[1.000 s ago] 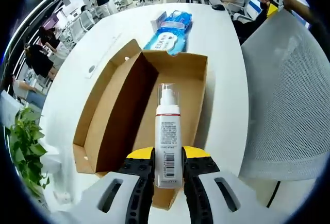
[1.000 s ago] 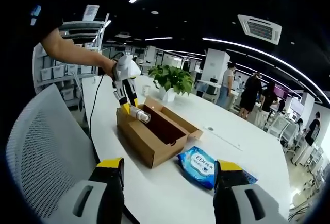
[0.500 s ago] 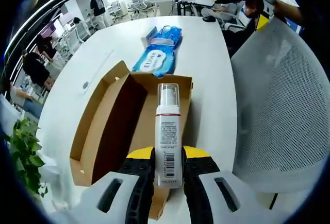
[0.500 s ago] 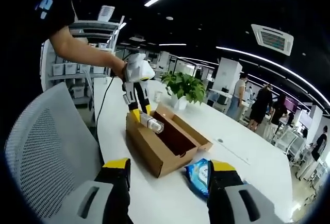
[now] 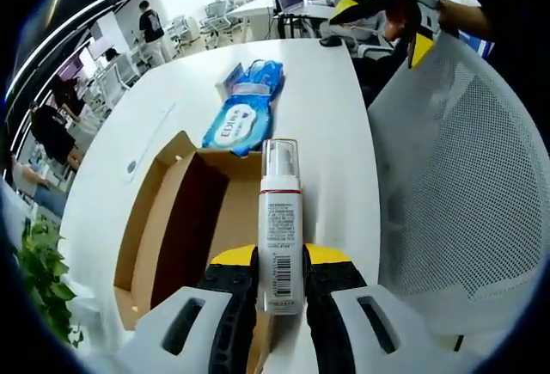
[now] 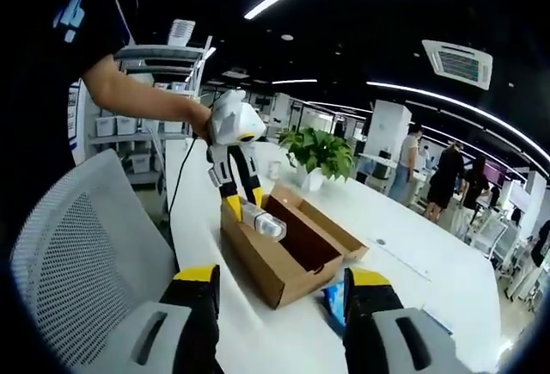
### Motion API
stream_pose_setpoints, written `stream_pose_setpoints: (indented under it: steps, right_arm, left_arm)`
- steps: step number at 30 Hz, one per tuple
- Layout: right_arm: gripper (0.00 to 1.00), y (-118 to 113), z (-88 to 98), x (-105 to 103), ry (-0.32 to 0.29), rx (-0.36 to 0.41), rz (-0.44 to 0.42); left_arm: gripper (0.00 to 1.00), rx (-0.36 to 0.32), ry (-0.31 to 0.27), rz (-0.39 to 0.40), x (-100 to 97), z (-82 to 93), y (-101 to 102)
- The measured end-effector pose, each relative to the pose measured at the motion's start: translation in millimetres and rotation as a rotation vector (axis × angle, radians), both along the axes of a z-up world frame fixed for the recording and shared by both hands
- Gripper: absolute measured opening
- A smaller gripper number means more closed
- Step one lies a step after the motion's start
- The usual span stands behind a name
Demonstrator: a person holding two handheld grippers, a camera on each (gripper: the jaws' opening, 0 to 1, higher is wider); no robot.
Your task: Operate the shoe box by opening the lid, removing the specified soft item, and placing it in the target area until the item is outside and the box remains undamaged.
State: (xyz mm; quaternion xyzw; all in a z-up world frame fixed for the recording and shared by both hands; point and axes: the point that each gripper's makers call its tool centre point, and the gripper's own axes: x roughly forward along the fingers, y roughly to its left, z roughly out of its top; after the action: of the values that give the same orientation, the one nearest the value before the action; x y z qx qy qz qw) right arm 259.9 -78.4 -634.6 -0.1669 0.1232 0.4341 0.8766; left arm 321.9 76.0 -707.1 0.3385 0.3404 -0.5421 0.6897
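Pump bottle (image 5: 280,228) sits clamped in the left gripper (image 5: 280,281) above the open shoe box (image 5: 176,219); right gripper (image 6: 277,298) hangs open, holding nothing, over the white table (image 6: 447,292).

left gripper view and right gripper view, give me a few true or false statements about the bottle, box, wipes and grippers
1. The left gripper is shut on the white pump bottle with a clear cap. True.
2. The brown cardboard shoe box is closed. False: it lies open, its dark inside showing.
3. The blue pack of wet wipes lies inside the box. False: it lies on the white table, beyond the box's far end.
4. The right gripper holds nothing, its jaws apart. True.
5. In the right gripper view, the bottle rests on the box's floor. False: the left gripper holds it above the box's near end.
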Motion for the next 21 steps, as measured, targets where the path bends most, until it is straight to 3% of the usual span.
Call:
stream_pose_setpoints:
  steps: [11,21]
  right_arm:
    - [0.53,12,-4.7,2,0.012,0.005,0.039]
    - [0.51,19,-11.0,3,0.022,0.008,0.062]
  left_arm:
    - [0.18,-0.077,0.019,-0.064,-13.4,4.6,-29]
    - [0.18,-0.096,0.023,-0.126,-26.6,4.8,-43]
